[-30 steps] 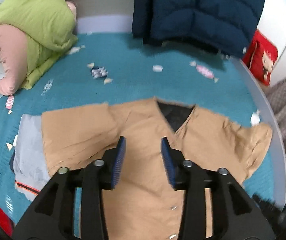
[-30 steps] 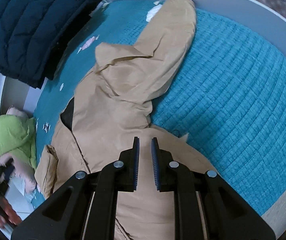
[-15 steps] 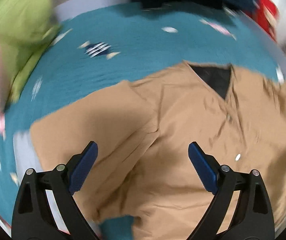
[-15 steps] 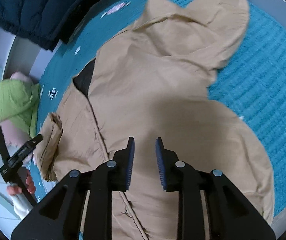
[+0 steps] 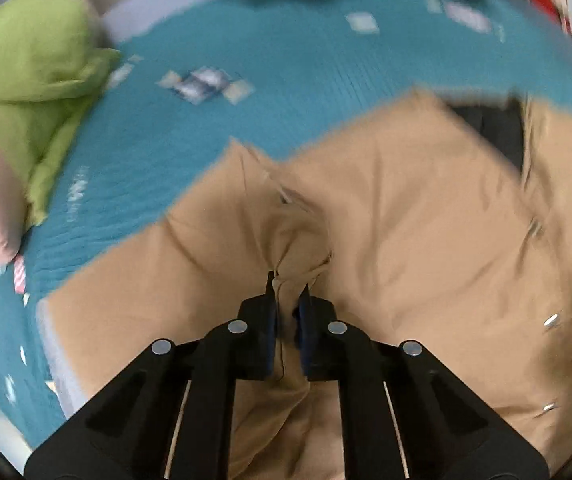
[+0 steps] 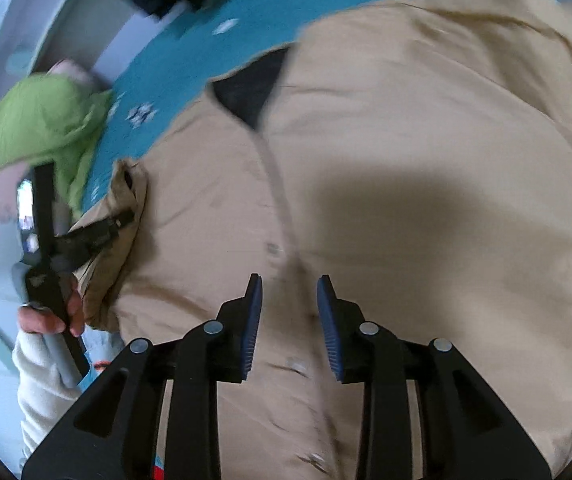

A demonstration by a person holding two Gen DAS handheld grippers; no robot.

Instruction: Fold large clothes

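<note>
Tan jacket point(image 5: 426, 220) spread front-up on the teal bed point(image 5: 286, 80), collar toward 1 o'clock in the left view; flat like that so sides can go inward, probably. Left gripper point(image 5: 286, 292) just snapped closed, pinching a bunched ridge of cloth near the sleeve seam, likely to drag that side over. Right gripper point(image 6: 289, 288) just been opening, part-open above the button line, nothing between.

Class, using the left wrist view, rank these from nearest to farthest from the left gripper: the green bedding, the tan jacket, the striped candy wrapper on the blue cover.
1. tan jacket: a fold pinched between the left gripper pads, which have just been closing.
2. striped candy wrapper: upper middle, on the blue cover.
3. green bedding: far upper left, at the bed's edge.
</note>
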